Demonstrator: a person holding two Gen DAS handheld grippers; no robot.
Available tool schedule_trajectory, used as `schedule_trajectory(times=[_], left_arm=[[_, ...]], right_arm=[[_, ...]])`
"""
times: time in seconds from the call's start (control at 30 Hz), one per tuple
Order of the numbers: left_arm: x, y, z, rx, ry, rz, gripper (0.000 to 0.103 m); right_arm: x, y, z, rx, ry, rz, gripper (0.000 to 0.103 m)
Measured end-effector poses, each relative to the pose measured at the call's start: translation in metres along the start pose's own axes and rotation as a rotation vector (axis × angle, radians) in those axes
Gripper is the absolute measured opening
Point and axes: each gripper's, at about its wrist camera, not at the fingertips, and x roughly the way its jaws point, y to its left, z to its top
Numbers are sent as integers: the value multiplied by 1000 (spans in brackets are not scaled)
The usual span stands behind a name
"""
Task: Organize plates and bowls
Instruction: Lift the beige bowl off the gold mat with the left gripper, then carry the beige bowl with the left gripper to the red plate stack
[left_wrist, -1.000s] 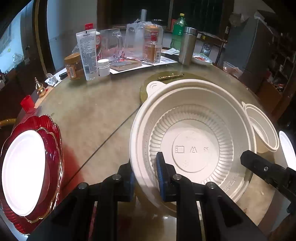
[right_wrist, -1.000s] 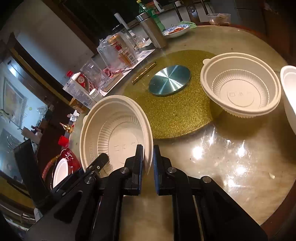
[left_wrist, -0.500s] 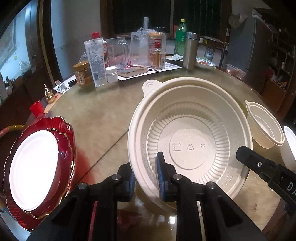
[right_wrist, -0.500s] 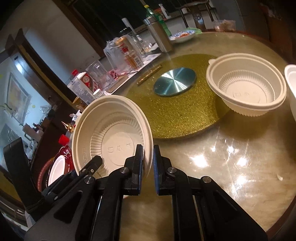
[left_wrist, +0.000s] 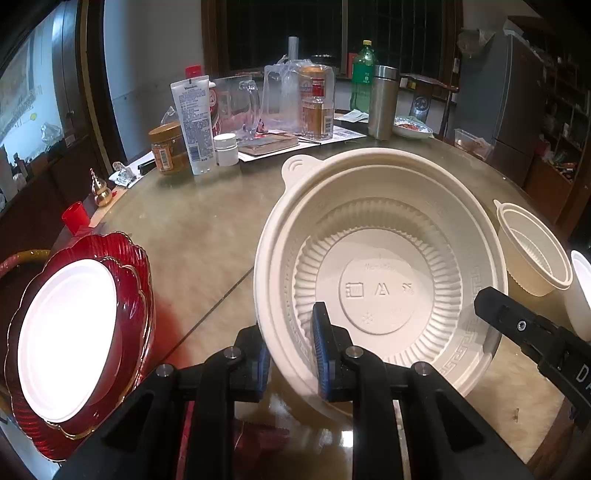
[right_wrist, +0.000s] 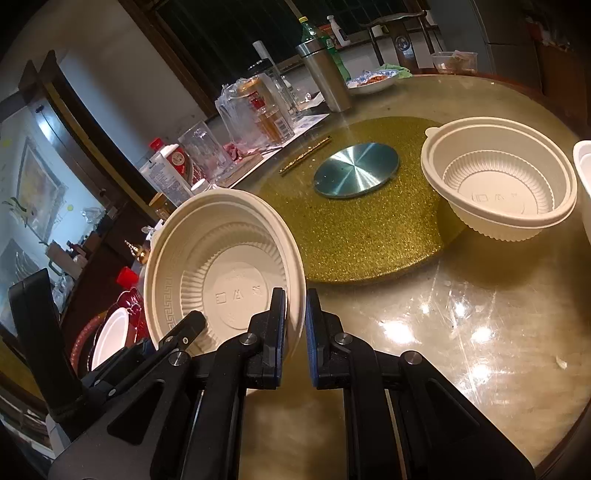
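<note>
Both the left gripper (left_wrist: 291, 350) and the right gripper (right_wrist: 295, 328) pinch the rim of one big bowl (left_wrist: 380, 273), lifted above the table (left_wrist: 207, 236). Next, I think: nest it into the bowl (right_wrist: 498, 184) at 2 o'clock.

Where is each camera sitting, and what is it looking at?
Left wrist view: it sits on the left claw, looking along its fingers across the table at the big white bowl it pinches; the right claw's tip pokes in at the right.
Right wrist view: it sits on the right claw, which pinches the same bowl's other edge; the left claw shows at the lower left.
Both see that bowl, the red plates, a second bowl and the steel flask.
</note>
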Motion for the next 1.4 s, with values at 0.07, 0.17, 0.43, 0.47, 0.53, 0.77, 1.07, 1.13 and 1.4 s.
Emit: schedule_trajectory(times=[0.07,0.17,0.43,0.47,0.53,0.77,1.07,1.13,1.4], left_arm=[[1,0,0,4,1,3,20],[1,0,-1,6,7,4,20],[3,0,-1,5,14,2,20],[3,0,-1,5,14,0,20],[2,0,-1,6,11,-3,20],[-5,2,0,1,-5,-9,20],[-23,11,-1,-13,-52,3,20],[-27,13,-1,-13,-61,9,20],[-47,33,4,-36,-93,28,20]], right_arm=[[0,0,-1,-2,-1,0,10],[2,0,-1,-6,0,-3,10],[2,0,-1,-8,-1,-7,10],[2,0,-1,-9,-1,-7,10],[2,0,-1,-9,-3,-8,10],[0,2,0,-24,-31,-1,10],[-8,16,-2,-85,-84,26,10],[-9,21,-3,-99,-88,27,10],[-15,42,-3,-119,-94,69,10]])
